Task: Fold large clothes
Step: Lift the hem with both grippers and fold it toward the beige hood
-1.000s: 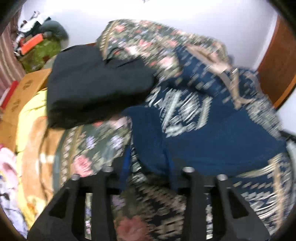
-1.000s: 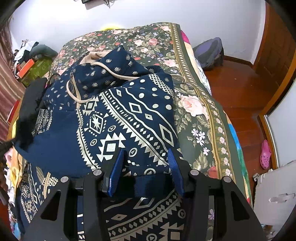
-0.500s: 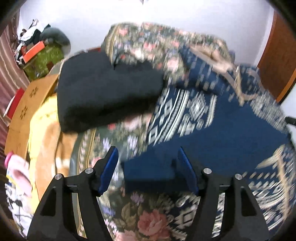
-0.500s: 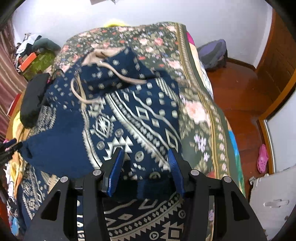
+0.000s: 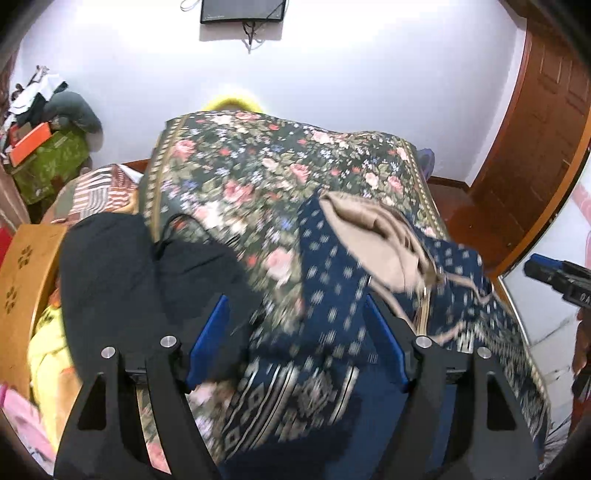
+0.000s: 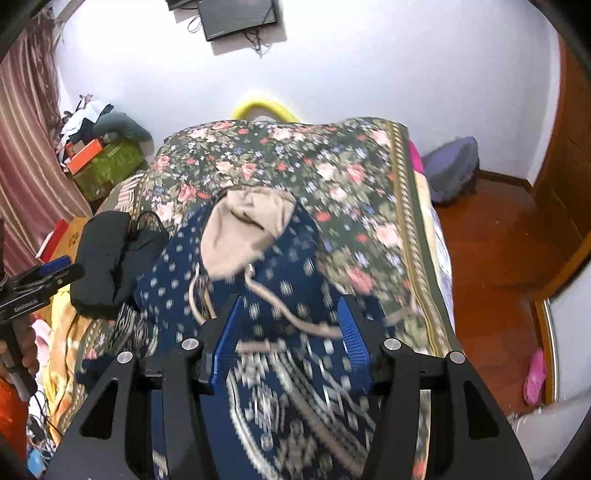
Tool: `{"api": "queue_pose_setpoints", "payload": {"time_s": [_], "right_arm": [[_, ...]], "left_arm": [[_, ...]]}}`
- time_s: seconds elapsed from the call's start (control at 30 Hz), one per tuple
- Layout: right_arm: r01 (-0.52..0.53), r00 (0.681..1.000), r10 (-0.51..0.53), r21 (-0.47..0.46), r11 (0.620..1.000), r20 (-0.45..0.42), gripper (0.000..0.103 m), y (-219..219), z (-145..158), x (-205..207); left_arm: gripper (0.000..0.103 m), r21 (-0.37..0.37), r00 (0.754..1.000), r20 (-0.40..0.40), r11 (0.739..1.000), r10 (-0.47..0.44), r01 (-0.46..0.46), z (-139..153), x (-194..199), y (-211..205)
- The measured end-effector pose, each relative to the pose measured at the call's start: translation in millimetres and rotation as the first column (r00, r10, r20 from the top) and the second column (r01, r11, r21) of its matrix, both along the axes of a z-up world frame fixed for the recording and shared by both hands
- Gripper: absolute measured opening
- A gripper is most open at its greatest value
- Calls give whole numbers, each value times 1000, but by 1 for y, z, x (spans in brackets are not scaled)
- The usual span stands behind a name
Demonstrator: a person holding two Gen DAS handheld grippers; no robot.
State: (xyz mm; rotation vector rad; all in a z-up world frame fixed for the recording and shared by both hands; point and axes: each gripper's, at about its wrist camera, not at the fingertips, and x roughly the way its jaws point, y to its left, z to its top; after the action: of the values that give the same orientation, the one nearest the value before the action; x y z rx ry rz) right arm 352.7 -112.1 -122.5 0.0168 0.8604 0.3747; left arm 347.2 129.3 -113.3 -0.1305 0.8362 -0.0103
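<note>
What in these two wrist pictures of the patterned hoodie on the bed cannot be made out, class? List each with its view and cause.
- Hoodie pattern, left wrist view: smeared by motion blur.
- Hoodie's lower part, right wrist view: hidden behind the right gripper and cut by the bottom edge.
- What the black garment is: bunched, no detail.
- Screen on the wall: cut by the top edge.

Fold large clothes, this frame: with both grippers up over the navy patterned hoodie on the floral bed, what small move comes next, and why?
Probably lower the left gripper and right gripper toward the hood end of the navy hoodie. The left jaws have just been opening; both now stand apart, gripping nothing. The beige-lined hood still sticks out past the folded body on the floral bedspread.
</note>
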Motion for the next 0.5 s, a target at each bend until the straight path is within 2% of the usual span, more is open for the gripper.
{"api": "queue_pose_setpoints", "payload": {"time_s": [0.1, 0.23, 0.37, 0.5], "right_arm": [[5, 999, -5, 11, 1000, -39, 49, 13, -9, 33], [25, 989, -18, 44, 999, -149, 49, 27, -34, 89], [11, 955, -2, 28, 1000, -295, 49, 43, -69, 134], [47, 925, -35, 23, 999, -378, 49, 48, -102, 161]], "left_arm": [[74, -17, 1000, -27, 1000, 2, -2, -12, 38, -5], [74, -56, 996, -90, 998, 12, -17, -40, 85, -4], [74, -128, 984, -179, 991, 20, -43, -77, 125, -1], [74, -174, 973, -230, 983, 22, -63, -109, 149, -1]]}}
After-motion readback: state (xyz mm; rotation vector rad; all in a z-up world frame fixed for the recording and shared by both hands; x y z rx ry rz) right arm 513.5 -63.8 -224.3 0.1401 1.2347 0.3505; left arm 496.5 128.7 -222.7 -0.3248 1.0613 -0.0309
